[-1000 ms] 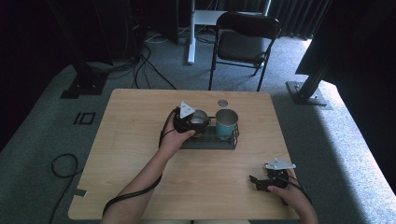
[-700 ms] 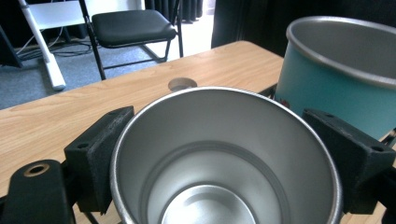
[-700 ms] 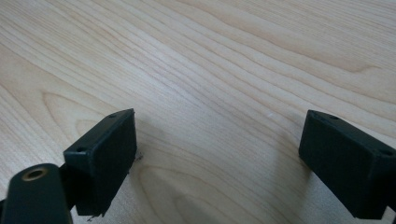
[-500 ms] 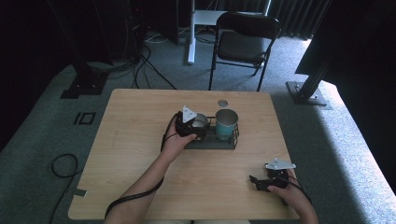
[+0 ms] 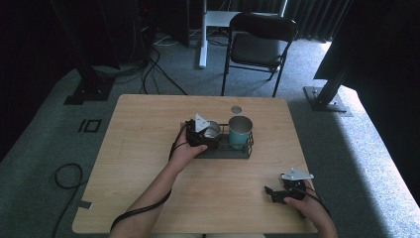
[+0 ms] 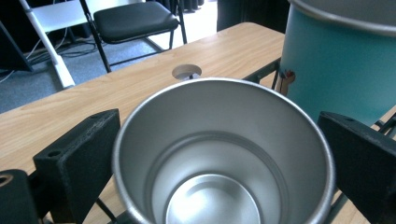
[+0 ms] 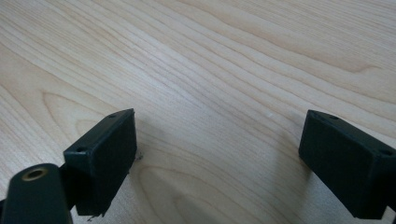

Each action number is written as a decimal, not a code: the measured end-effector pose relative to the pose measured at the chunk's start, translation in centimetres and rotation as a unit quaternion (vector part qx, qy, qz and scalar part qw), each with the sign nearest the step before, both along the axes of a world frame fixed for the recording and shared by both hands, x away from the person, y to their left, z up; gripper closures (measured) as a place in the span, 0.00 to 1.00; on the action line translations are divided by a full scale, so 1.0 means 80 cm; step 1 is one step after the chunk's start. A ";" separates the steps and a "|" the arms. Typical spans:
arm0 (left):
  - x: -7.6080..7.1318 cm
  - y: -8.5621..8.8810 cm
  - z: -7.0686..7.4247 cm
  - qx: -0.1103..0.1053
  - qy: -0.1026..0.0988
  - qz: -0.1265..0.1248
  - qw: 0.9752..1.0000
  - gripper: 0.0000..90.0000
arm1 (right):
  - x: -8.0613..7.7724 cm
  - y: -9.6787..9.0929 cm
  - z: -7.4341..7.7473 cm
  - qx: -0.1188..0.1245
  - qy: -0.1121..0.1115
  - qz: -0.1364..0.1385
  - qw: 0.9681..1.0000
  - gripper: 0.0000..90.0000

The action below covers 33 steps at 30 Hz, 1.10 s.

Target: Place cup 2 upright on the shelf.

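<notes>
A bare steel cup (image 5: pixel 212 130) (image 6: pixel 219 154) stands upright at the left end of a black wire rack (image 5: pixel 225 149). A teal cup (image 5: pixel 240 131) (image 6: pixel 341 60) stands in the rack just to its right. My left gripper (image 5: pixel 207 135) (image 6: pixel 219 163) is spread wide, one jaw on each side of the steel cup just under its rim; the rim hides whether they touch it. My right gripper (image 5: pixel 271 194) (image 7: pixel 217 154) lies low over bare wood near the table's front right corner, open and holding nothing.
A round cable hole (image 5: pixel 236 109) (image 6: pixel 187 72) is cut in the wooden table (image 5: pixel 148 119) behind the rack. A black folding chair (image 5: pixel 257 44) stands beyond the far edge. Cables run over the grey carpet at the left.
My left gripper has slid forward and to the right, so its jaws now flank the steel cup. Both cups and the right gripper have stayed where they were.
</notes>
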<state>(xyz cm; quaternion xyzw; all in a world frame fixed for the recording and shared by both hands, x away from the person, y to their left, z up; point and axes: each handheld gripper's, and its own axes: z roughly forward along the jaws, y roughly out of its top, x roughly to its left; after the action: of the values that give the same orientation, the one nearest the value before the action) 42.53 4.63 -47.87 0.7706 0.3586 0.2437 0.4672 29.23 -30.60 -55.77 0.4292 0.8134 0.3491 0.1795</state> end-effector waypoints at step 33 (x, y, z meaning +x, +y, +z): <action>-0.030 0.069 0.032 -0.063 0.006 -0.002 0.998 0.03 | 0.000 0.000 0.000 0.000 0.000 0.000 1.000 0.12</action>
<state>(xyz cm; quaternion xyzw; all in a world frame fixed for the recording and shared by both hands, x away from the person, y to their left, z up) 40.16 10.15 -45.32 0.7419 0.3744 0.2153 0.5129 29.23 -30.60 -55.77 0.4292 0.8134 0.3491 0.1798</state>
